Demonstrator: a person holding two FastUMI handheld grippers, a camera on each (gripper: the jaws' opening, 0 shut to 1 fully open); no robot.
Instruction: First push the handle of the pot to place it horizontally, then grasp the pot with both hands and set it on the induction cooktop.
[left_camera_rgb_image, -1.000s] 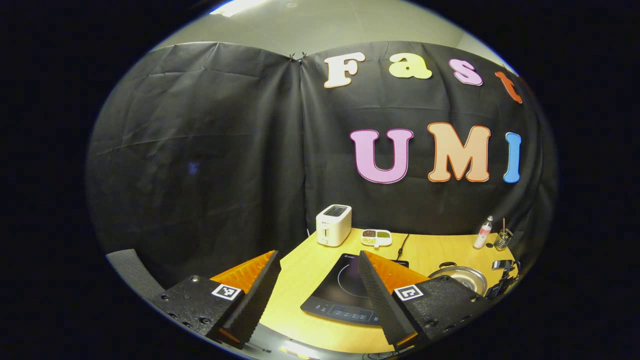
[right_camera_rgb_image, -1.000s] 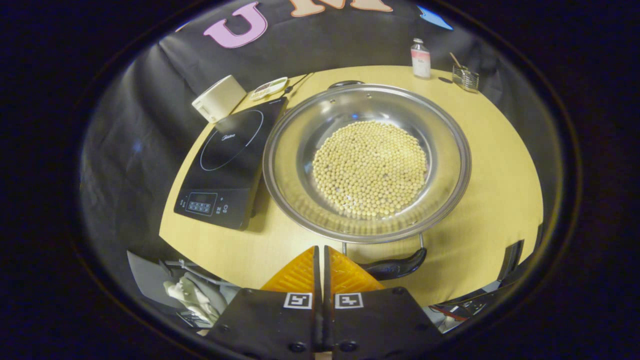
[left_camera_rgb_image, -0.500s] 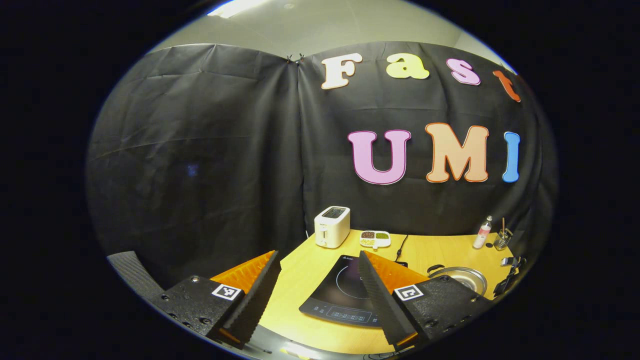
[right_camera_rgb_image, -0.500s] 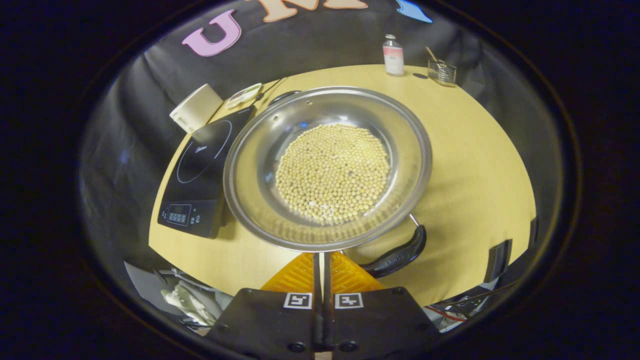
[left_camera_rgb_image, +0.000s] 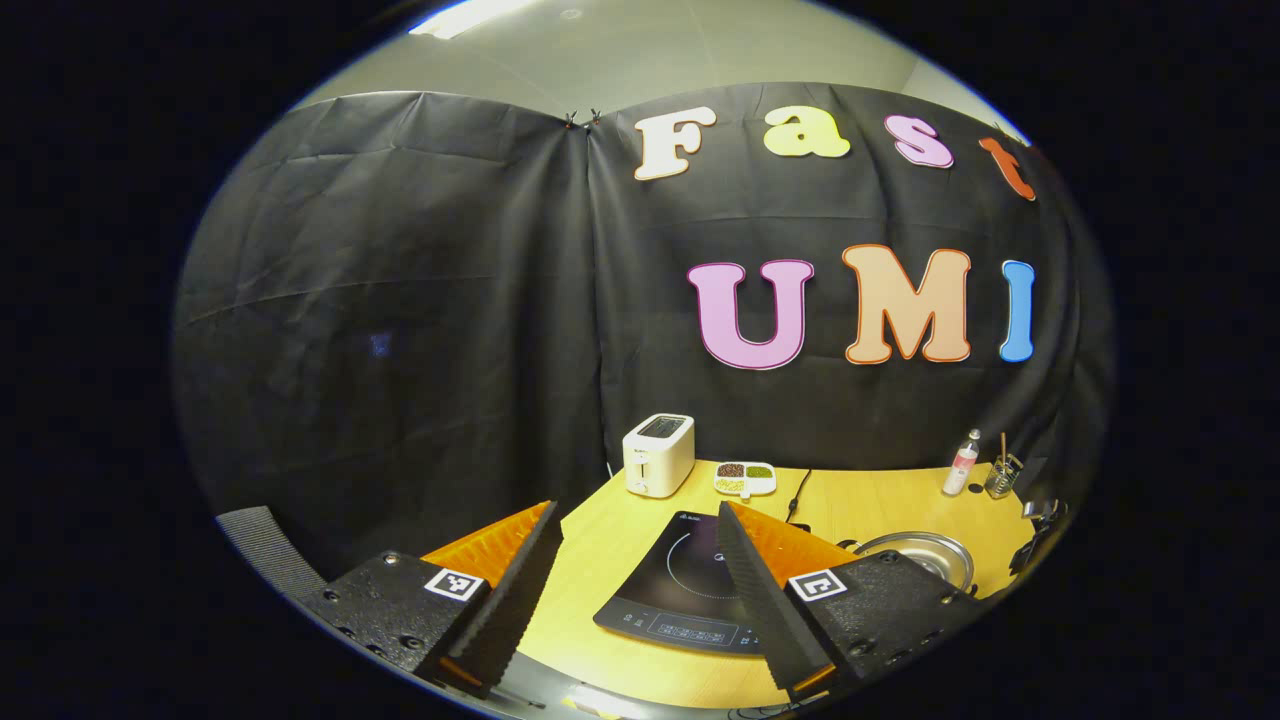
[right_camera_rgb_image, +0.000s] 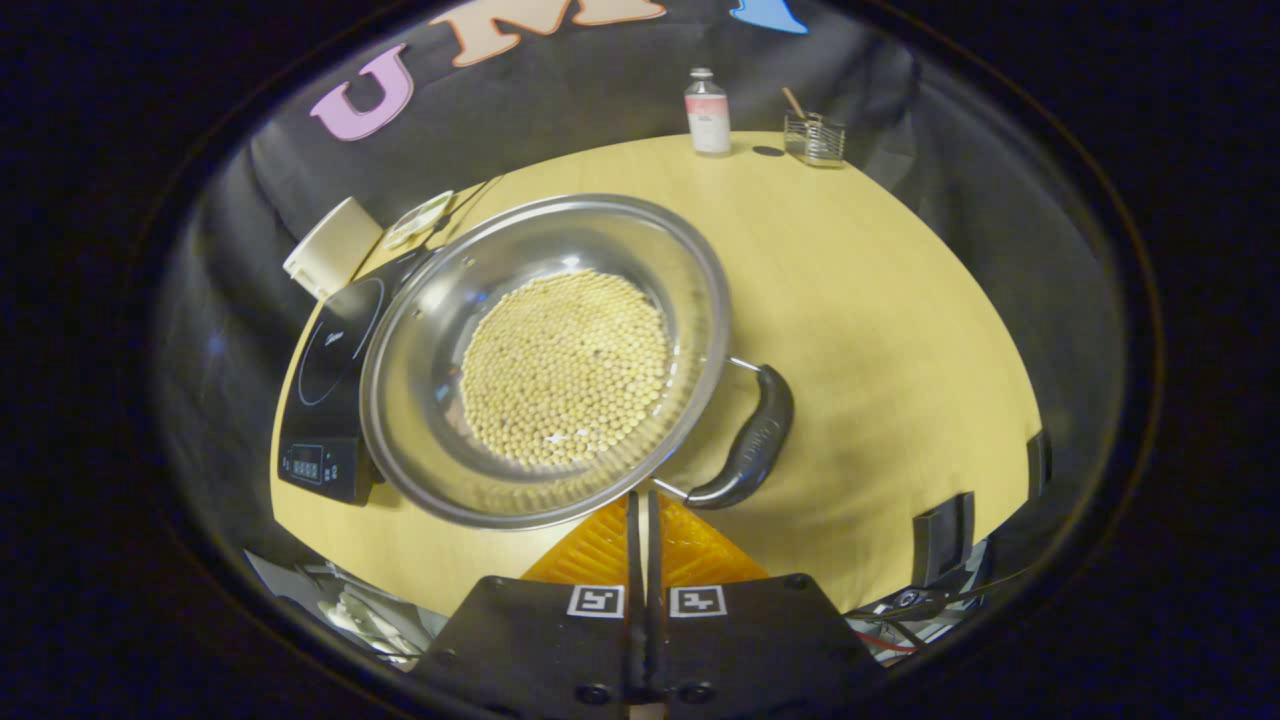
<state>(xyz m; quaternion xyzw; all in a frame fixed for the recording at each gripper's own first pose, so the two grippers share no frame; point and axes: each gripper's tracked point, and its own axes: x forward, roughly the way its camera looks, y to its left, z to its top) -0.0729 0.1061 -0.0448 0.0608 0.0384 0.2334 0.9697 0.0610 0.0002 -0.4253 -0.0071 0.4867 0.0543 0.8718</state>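
- My right tongs (right_camera_rgb_image: 641, 515) are closed together with nothing between them, tips at the pot (right_camera_rgb_image: 545, 355) rim beside its black handle (right_camera_rgb_image: 748, 445).
- The pot sits on the counter (right_camera_rgb_image: 880, 330), overlapping the induction cooktop (right_camera_rgb_image: 325, 400) edge.
- My left tongs (left_camera_rgb_image: 635, 560) gape wide, empty.

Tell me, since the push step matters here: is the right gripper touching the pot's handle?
Cannot tell. In the right gripper view the shut right gripper meets the handle's near end by the pot rim, but overlap hides any contact or gap.
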